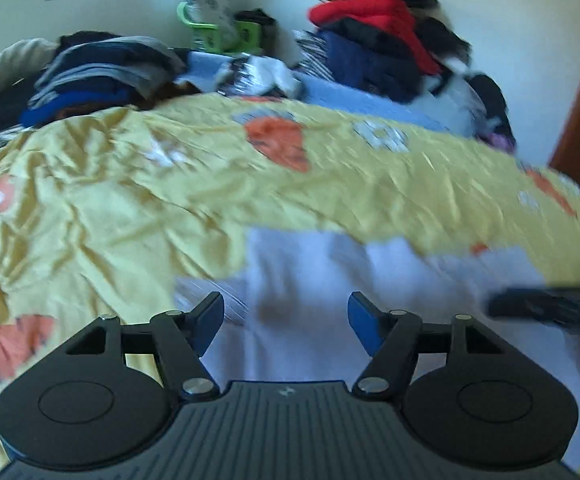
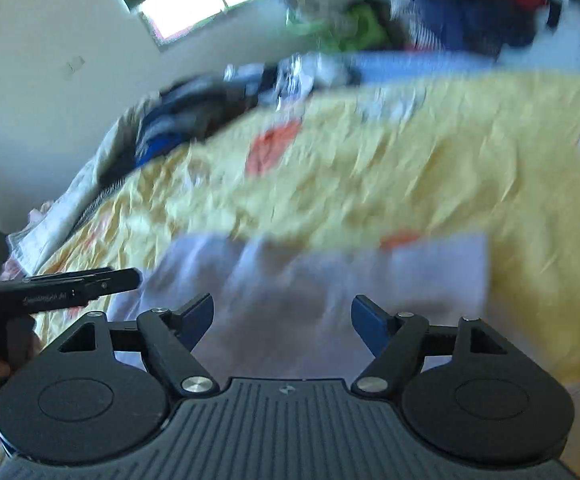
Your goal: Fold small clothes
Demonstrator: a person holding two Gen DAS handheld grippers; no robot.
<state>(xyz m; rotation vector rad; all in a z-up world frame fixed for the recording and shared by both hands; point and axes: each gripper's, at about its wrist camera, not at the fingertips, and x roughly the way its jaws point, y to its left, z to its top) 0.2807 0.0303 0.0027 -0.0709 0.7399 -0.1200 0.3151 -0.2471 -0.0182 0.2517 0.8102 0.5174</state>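
Item: one small white garment (image 1: 329, 280), pale and thin, lying flat on a yellow bedspread (image 1: 110, 200) printed with orange and white shapes, at the near edge of the bed. Position relative to tools: directly ahead of and below both sets of tongs. The left gripper (image 1: 286, 320) stands with its jaws wide apart and nothing between the blue pads; the white cloth shows through the gap but lies under them, not pinched. The right gripper (image 2: 282, 322) is likewise wide open and empty, with the same garment (image 2: 329, 280) spread beyond and beneath it. Orientation: the garment's long axis appears to run side to side across both views, roughly square to the line the tongs point along; motion blur makes its exact outline and fold lines hard to read. Proximity: the two tools sit close together, side by side, each visible at the edge of the other's view; the left tool is over the garment's left part, the right tool over its right, so neither is clearly nearer overall. Judgement: the next grasp likely turns on each tool taking the near edge or corner on its own side. Also present, well apart at the far side of the bed: stacked dark clothes (image 1: 102, 76) and a taller heap topped with red (image 1: 385, 40).
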